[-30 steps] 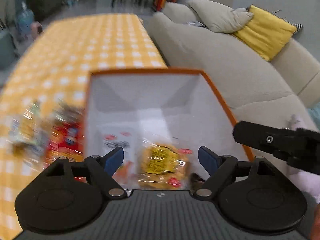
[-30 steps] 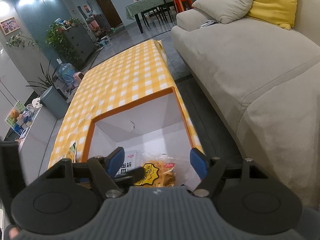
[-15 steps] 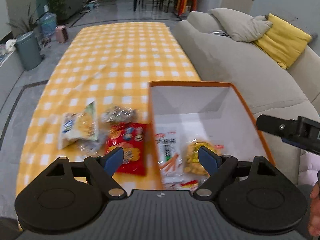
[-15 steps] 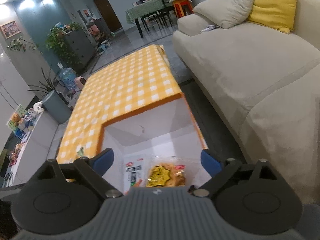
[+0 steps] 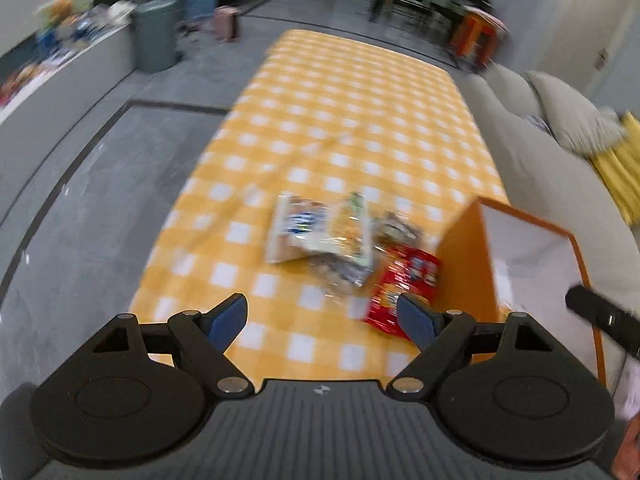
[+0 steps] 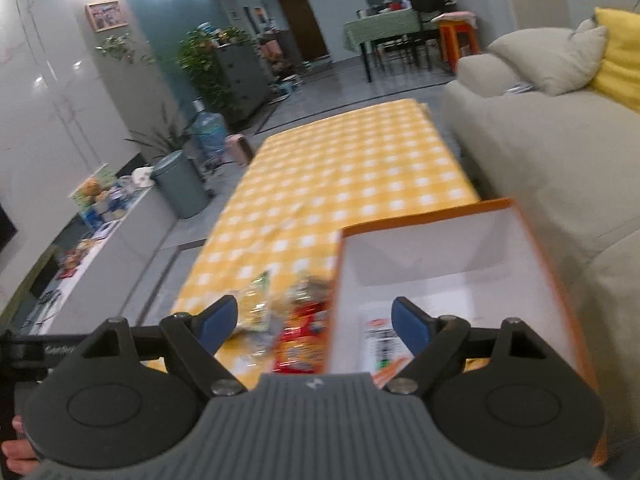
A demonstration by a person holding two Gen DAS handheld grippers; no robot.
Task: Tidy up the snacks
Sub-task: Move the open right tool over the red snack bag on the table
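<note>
Beige sofa (image 6: 532, 152) beside grey tiled floor (image 5: 96, 184), green dining table (image 6: 380, 26).

A yellow-and-white checked cloth table cover (image 5: 352, 128), matt and slightly creased, spreads ahead of the gripper. On it, just beyond the fingers, lie glossy crinkled plastic snack packets (image 5: 320, 232) and a shiny red foil-like bag (image 5: 404, 280). Right of them stands an orange-edged cardboard box (image 6: 532, 264), matt white inside.
</note>
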